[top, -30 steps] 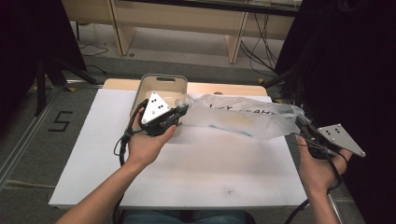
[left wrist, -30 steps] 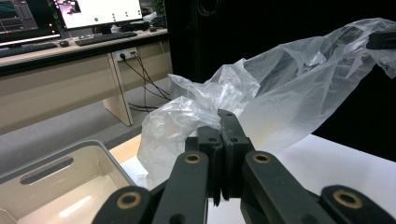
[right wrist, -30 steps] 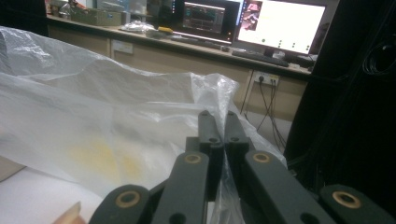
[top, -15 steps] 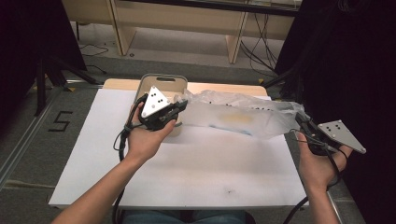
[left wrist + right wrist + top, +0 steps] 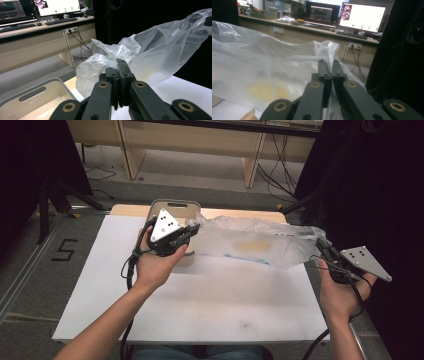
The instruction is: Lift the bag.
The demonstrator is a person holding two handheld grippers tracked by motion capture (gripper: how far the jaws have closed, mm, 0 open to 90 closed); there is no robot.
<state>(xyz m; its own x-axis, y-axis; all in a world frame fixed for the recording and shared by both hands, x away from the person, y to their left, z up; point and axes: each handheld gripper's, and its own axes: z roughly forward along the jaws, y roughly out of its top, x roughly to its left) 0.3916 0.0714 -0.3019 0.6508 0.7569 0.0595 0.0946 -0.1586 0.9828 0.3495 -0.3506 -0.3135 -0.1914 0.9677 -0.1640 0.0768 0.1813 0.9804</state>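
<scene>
The left gripper (image 5: 187,231) has its jaws clamped on one end of the clear plastic bag (image 5: 250,245), above the beige bin (image 5: 172,207) at the counter's (image 5: 200,300) far edge; the bag stretches in the air to the right gripper (image 5: 322,249), jaws pinched on the other end; a yellowish patch inside the bag stays blurred; the right gripper view adds monitors (image 5: 362,16) behind.

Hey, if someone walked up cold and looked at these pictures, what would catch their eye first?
A clear plastic bag stretched in the air above the white table, pinched at each end by the left gripper and the right gripper, both shut on it. Next, the beige bin at the table's far edge, behind the left gripper.
</scene>
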